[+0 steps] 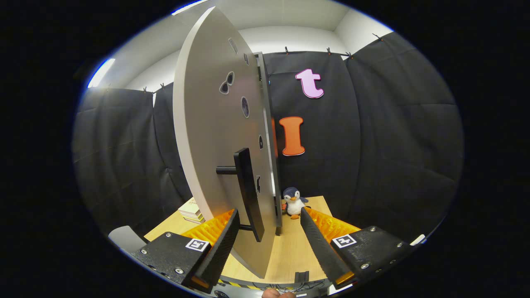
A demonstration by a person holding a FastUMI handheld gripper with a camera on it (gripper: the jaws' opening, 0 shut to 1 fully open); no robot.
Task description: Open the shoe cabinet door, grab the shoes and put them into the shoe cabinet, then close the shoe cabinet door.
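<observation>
- Claw [269,231] fingers spread wide apart, gripping nothing.
- Left finger [219,248] sits left of the door's lower edge; right finger [321,244] sits well to the right of it.
- Shoe cabinet door [215,136] is swung open, seen nearly edge-on, standing tall between and ahead of the fingers; pale grey panel with a few small dark stickers on its face.
- Black bar handle [248,194] stands off the door face on a short post, just ahead of the left finger and not touched by either finger.
- Cabinet edge [265,124] shows as a thin strip right behind the door; interior can't be made out.
- Light wooden surface [290,252] runs under the door and between the fingers.
- Small toy penguin [294,202] stands on the surface beyond the right finger, beside the cabinet.
- Stack of books [191,210] lies on the surface left of the door, beyond the left finger.
- Black cloth wall behind everything.
</observation>
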